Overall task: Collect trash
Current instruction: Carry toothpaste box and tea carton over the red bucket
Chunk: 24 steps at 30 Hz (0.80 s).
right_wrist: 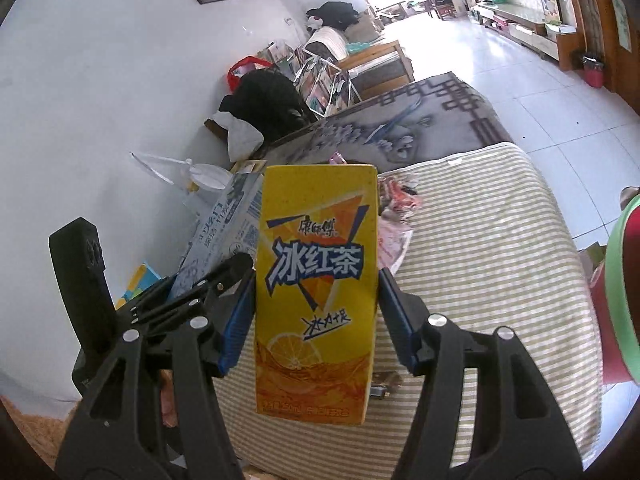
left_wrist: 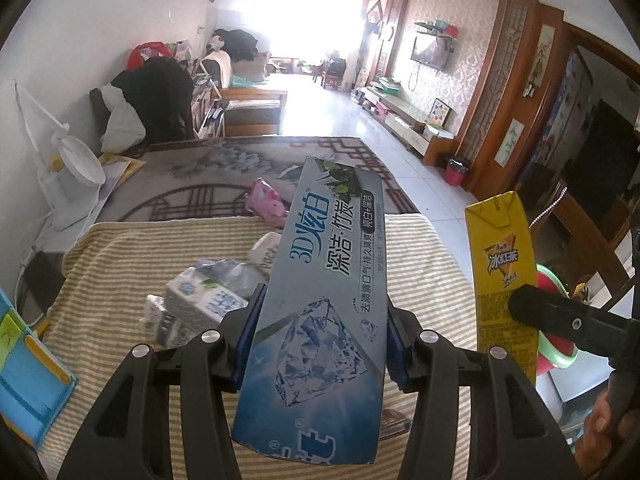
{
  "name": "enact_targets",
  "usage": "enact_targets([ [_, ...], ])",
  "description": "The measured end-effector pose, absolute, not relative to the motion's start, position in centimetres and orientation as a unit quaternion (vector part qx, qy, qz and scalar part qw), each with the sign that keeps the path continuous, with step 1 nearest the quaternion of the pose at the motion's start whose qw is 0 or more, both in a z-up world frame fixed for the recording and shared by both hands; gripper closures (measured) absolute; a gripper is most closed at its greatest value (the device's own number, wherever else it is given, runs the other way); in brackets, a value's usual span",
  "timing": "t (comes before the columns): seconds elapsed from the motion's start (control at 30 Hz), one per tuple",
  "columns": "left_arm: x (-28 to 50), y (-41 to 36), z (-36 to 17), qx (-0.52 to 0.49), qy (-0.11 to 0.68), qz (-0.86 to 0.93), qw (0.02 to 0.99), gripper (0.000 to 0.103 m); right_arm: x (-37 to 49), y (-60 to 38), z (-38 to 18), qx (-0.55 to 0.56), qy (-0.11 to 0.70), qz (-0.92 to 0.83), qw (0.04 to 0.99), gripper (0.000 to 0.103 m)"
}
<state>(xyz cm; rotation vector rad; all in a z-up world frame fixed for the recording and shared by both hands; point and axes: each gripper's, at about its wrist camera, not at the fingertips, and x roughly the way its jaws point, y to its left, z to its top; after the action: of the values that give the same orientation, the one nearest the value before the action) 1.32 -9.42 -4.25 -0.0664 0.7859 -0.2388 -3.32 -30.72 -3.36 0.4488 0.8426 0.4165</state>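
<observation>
- Toothpaste box (left_wrist: 320,300): grey-blue, diamond print, clamped across its width by the left tongs (left_wrist: 322,340), held above the striped cloth (left_wrist: 104,280).
- Iced tea carton (right_wrist: 316,292): yellow, upright, gripped at both sides by the right tongs (right_wrist: 316,320); beside the toothpaste box, to its right.
- On the cloth beyond: crumpled milk cartons (left_wrist: 200,304) and a pink wrapper (left_wrist: 266,202), lying loose.
- Further back: patterned grey mat (left_wrist: 224,168), white desk fan (left_wrist: 72,176) at left.
</observation>
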Motion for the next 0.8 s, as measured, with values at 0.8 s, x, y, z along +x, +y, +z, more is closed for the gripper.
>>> enact_targets([
  [0.8,-1.4,-26.0,-3.1,-0.006,0.381,-0.164,0.910,0.054,-7.2,-46.7,-3.8,0.259,0.378,0.174,0.872,0.045],
])
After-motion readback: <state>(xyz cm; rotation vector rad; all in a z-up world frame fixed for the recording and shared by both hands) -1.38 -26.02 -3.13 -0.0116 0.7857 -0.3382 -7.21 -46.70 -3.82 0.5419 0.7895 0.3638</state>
